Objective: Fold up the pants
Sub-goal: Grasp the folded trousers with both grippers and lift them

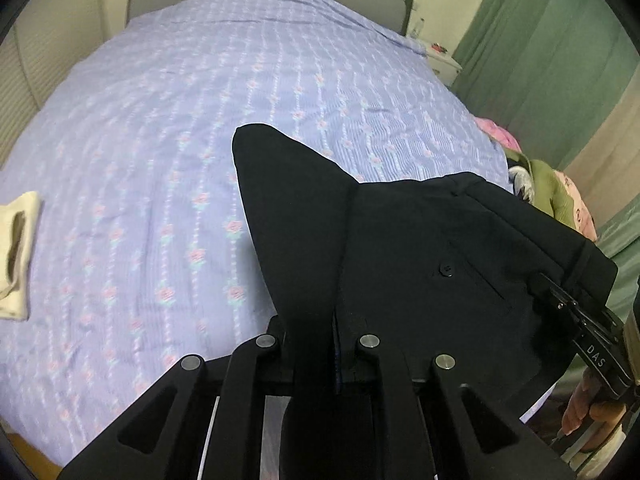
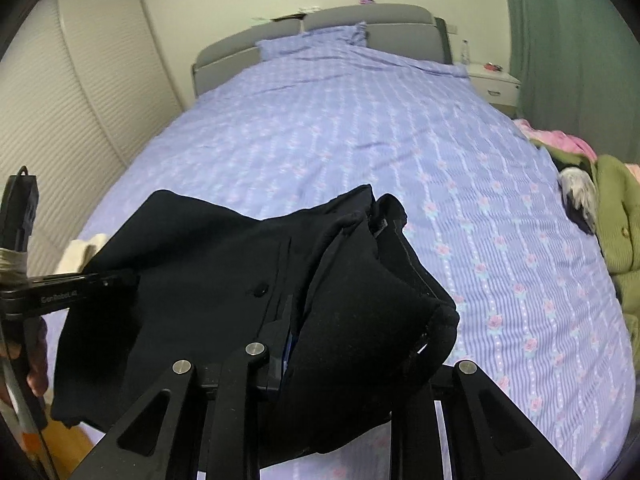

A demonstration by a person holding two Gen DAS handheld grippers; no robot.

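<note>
The black pants [image 1: 400,248] hang in the air above the bed, stretched between my two grippers. My left gripper [image 1: 320,332] is shut on the cloth near the seam; a back pocket button [image 1: 446,269] shows to its right. My right gripper [image 2: 292,340] is shut on the waistband end of the pants [image 2: 224,264], which drape over its fingers. The right gripper also shows in the left wrist view [image 1: 560,296], clamped on the waistband corner. The left gripper shows in the right wrist view [image 2: 116,280], pinching the far edge.
The bed with a purple flowered cover [image 1: 200,140] spreads ahead. A folded cream garment [image 1: 16,252] lies at its left edge. A pile of green and pink clothes [image 2: 612,220] sits at the right edge. A nightstand [image 2: 494,80] and green curtain [image 1: 560,40] stand beyond.
</note>
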